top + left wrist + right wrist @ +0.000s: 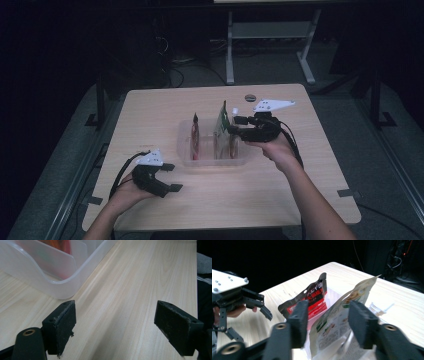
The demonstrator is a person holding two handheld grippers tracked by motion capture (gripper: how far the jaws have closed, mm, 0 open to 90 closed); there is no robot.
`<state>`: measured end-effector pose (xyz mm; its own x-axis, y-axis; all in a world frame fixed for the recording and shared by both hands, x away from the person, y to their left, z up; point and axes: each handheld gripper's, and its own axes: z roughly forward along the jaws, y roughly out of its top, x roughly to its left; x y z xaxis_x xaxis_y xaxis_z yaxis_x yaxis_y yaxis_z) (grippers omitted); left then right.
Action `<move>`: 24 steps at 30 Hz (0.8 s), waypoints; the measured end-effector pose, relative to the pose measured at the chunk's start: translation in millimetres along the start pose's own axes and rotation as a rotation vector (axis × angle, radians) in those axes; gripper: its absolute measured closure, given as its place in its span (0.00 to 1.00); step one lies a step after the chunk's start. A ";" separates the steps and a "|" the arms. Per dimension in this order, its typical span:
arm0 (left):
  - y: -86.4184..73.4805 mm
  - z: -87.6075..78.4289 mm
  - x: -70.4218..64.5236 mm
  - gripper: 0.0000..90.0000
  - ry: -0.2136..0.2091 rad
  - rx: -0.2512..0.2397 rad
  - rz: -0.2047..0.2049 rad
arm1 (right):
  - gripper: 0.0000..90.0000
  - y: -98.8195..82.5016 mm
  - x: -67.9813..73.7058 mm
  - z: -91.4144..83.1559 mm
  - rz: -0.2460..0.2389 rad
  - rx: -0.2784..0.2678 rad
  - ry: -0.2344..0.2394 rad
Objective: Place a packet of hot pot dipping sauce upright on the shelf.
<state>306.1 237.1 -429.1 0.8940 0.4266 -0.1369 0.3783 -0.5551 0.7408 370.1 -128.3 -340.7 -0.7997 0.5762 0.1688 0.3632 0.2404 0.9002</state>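
Pale wood and clear plastic framed a pouch-filing job, with the right gripper (325, 322) loosened around a green-and-white pouch (337, 322) standing in the clear divided bin (187, 150).

Nearest the person, the left gripper (167, 177) rested on the wooden table (280, 200) just short of the bin's corner (62, 287), jaws wide and holding nothing. Beyond it, the right gripper's jaws stood partway apart on either side of the pouch, their pads apparently clear of it; the pouch leaned upright in the bin's right-hand slot, with a red-and-black pouch (312, 298) a slot over. Farther back lay a small dark round object (250, 97). Done well, the release likely called for a straight, slow withdrawal, so neither pad snagged the pouch's top edge and tipped it.
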 end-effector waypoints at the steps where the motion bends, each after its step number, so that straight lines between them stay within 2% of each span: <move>1: 0.0 0.0 0.0 0.19 0.000 0.000 0.000 | 0.54 0.0 0.0 0.0 0.000 0.000 0.000; 2: -0.1 0.1 0.1 0.19 0.002 -0.001 -0.005 | 0.48 0.2 2.3 -6.4 -0.015 0.010 -0.007; 4: -0.2 -0.3 0.4 0.19 0.004 0.004 -0.002 | 0.46 0.1 3.1 -8.7 -0.026 0.014 -0.007; 6: -0.5 -0.1 0.2 0.19 0.003 0.001 -0.012 | 0.41 -1.0 6.9 -20.1 -0.042 0.022 -0.006; 15: -3.4 -3.1 -0.7 0.19 0.001 0.011 -0.020 | 0.36 -9.2 11.8 -49.9 -0.055 0.009 -0.018; 18: -3.7 -3.9 -2.6 0.19 0.000 0.011 -0.020 | 0.35 -21.1 14.1 -61.7 -0.057 0.020 -0.022; 21: -3.2 -5.0 -6.4 0.19 0.007 0.015 -0.013 | 0.34 -28.4 14.7 -66.2 -0.063 0.029 -0.029; 24: -4.3 -8.3 -10.2 0.19 0.010 0.015 -0.003 | 0.31 -44.1 14.1 -73.6 -0.071 0.044 -0.047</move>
<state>293.3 241.1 -425.4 0.8906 0.4351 -0.1322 0.3843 -0.5645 0.7305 307.6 -188.3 -348.4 -0.8015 0.5919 0.0853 0.3278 0.3156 0.8905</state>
